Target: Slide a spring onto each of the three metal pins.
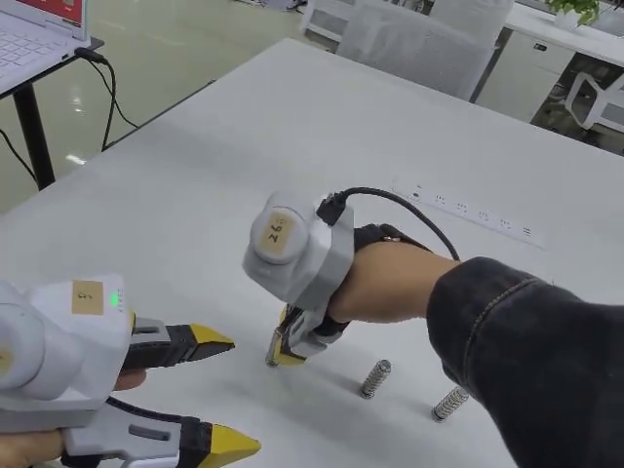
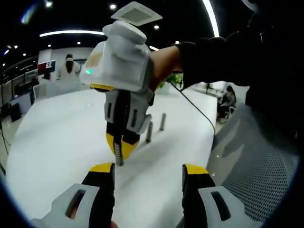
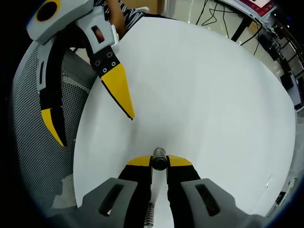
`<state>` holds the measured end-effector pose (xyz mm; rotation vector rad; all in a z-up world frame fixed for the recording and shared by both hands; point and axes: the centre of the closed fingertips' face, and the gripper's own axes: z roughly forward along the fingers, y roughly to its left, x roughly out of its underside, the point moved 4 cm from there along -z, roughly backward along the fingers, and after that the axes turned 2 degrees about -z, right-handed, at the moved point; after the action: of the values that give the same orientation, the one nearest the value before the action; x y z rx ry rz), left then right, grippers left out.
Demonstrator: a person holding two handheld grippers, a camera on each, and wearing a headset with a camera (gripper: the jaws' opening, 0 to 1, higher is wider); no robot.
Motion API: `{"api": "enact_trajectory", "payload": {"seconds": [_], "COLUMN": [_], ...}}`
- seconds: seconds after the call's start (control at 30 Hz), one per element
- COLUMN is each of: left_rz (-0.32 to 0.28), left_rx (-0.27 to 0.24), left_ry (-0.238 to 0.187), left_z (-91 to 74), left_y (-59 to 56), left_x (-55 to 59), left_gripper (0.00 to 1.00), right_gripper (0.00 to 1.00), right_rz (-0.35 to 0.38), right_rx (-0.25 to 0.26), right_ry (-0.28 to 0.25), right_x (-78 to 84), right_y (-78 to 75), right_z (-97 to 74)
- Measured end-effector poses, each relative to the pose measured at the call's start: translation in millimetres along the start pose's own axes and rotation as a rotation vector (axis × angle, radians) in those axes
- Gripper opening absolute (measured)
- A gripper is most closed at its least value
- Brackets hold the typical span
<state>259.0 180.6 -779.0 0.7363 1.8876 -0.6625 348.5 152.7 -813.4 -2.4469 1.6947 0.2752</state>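
Metal spring (image 2: 118,154) pinched by right hand-held gripper (image 3: 159,162), white table (image 3: 213,95)

On a white table (image 1: 195,175), the right gripper (image 1: 278,357) points down with its jaws closed on a small spring (image 1: 273,347) at the tabletop, a second spring (image 1: 375,378) and a third spring (image 1: 449,403) stand nearby, and the left gripper (image 1: 244,394) hovers with jaws apart at lower left.

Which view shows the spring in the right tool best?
The left gripper view: the spring stands side-on below the right tool, its coils plain to see. The right gripper view sees only its end between shut jaws; in the head view the tool hides most of it.
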Motion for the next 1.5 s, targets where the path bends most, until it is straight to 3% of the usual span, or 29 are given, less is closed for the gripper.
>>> {"api": "enact_trajectory", "payload": {"seconds": [0.8, 1.5], "left_rz": [-0.005, 0.003], "left_rx": [0.0, 0.011], "left_ry": [0.004, 0.024], "left_z": [0.0, 1.7], "left_y": [0.6, -2.3], "left_x": [0.9, 2.7], "left_gripper": [0.52, 0.53], "right_gripper": [0.14, 0.28], "right_rz": [0.026, 0.085], "right_rx": [0.003, 0.031], "right_ry": [-0.007, -0.043], "right_x": [1.0, 20.9], "right_y": [-2.0, 1.5], "right_z": [0.7, -12.5]}}
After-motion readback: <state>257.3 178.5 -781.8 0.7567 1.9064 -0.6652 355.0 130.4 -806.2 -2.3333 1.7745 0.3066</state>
